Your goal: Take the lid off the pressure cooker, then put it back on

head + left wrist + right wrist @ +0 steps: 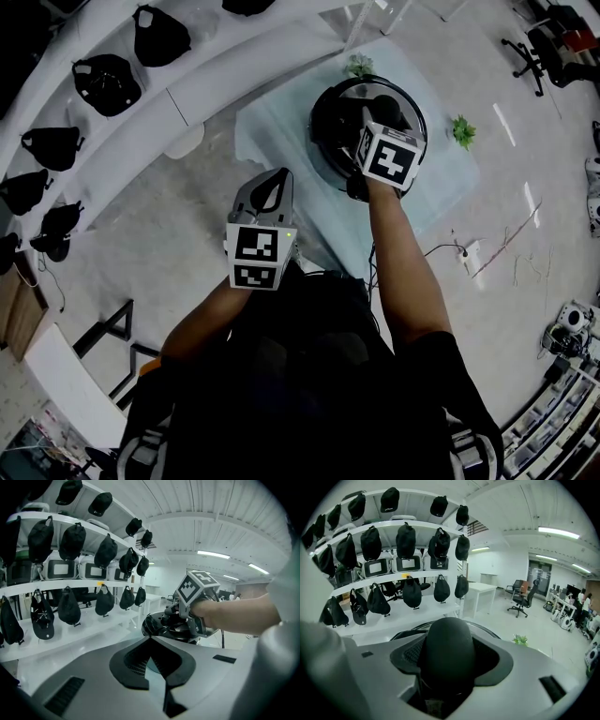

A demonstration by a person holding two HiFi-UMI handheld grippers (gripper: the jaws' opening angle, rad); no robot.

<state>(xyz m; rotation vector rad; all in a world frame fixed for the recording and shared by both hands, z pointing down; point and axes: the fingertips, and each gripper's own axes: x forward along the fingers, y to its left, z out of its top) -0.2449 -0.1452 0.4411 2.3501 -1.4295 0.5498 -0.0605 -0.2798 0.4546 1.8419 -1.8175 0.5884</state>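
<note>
Two grippers: right gripper (446,657) clamps domed matte knob (445,641); left gripper (151,641) fingers (127,668) seemingly closed.

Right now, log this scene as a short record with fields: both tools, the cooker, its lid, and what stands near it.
left tool: shut, empty, short of the table
right tool: shut on the rounded black knob of the lid
cooker: round black pressure cooker on the pale square table
lid: dark lid with shiny rim, appears seated on the cooker
nearby: two small green plants on the table, one beyond the cooker, one to its right
</note>
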